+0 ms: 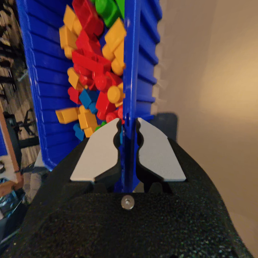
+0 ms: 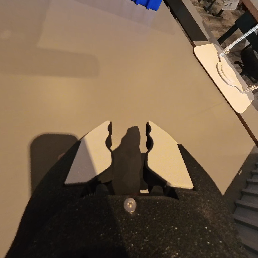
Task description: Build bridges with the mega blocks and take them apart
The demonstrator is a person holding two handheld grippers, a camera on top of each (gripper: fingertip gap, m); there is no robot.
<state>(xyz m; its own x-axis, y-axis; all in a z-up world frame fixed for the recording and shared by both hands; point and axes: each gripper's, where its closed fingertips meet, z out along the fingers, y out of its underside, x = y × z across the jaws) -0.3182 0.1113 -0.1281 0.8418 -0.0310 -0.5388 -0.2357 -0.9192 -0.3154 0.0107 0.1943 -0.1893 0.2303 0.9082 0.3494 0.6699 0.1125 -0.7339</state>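
Observation:
In the left wrist view my left gripper (image 1: 128, 121) is shut on the rim of a blue ribbed plastic bin (image 1: 129, 69), one finger inside the wall and one outside. The bin is tipped on its side. Several red (image 1: 90, 62), yellow (image 1: 115, 41), blue (image 1: 88, 97) and green (image 1: 107, 11) mega blocks lie piled against its inner wall. In the right wrist view my right gripper (image 2: 128, 123) is open and empty, hovering over the bare beige table (image 2: 111, 83). A corner of the blue bin (image 2: 146, 4) shows at the top edge.
A white flat base with a round pad and a clear bracket (image 2: 220, 72) sits at the table's right edge. Beyond that edge are dark furniture and steps (image 2: 248, 195). Left of the bin, dark clutter and a wooden post (image 1: 9, 146) show in the background. The left gripper's tips are roughly 35 cm from the right gripper's.

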